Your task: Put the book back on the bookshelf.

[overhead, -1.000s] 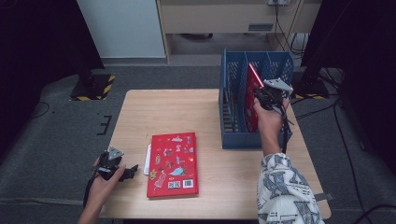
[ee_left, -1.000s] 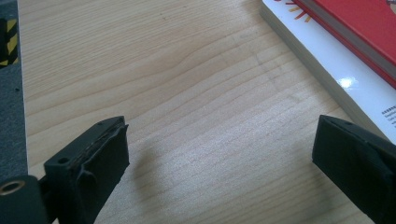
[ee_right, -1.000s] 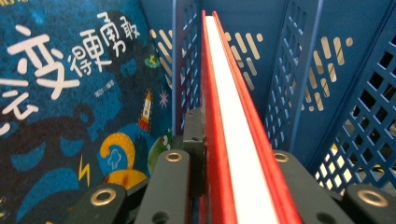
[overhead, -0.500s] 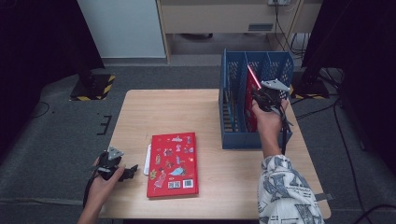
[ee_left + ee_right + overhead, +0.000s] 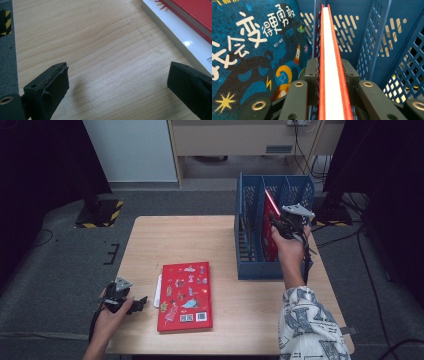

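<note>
Black jaws of the right gripper [image 5: 331,75] straddle the red book [image 5: 332,50], which stands on edge in a slot of the blue file rack [image 5: 250,240]; jaws have just been opening, pads easing off the covers, though from the right gripper view I cannot tell whether they touch or stand just clear; grip loosening rather than holding. To finish the release well, judged: open fully before lifting, pull straight up along the page edge, no sideways drag, since the book leans and could tip against the divider. Book: thin hardback, red covers, white page block, tilted top showing above the rack in the high view; a blue illustrated book [image 5: 254,50] stands in the neighbouring slot. Left gripper [image 5: 122,301] rests open near the table [image 5: 175,240] edge, beside a second red book [image 5: 185,296] lying flat.
</note>
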The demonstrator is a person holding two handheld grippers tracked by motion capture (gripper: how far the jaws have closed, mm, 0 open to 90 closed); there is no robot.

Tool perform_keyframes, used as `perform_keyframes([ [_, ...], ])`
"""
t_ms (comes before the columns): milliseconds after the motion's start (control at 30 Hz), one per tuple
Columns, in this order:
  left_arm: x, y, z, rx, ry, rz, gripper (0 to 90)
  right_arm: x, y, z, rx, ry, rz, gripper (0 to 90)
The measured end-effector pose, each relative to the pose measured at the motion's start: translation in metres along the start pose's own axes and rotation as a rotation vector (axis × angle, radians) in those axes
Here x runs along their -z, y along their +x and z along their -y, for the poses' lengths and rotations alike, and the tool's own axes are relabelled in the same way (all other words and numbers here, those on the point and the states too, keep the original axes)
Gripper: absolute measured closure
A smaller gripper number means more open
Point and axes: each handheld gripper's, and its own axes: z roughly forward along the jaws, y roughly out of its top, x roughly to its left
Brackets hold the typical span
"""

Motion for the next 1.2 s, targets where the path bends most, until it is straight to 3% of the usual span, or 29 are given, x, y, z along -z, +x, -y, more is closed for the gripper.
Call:
perform_keyframes([
  [567,0.0,-0.002,0.0,-0.005,0.002,0.003,2.9,-0.002,0.001,-0.007,0.025,0.027,0.025,79.5],
  [833,0.0,-0.001,0.0,-0.005,-0.002,0.004,2.9,-0.004,0.004,-0.007,0.061,0.002,0.052,79.8],
  [1200,-0.001,-0.001,0.0,-0.003,0.002,0.004,2.9,-0.016,0.0,-0.011,0.059,-0.018,0.098,79.8],
])
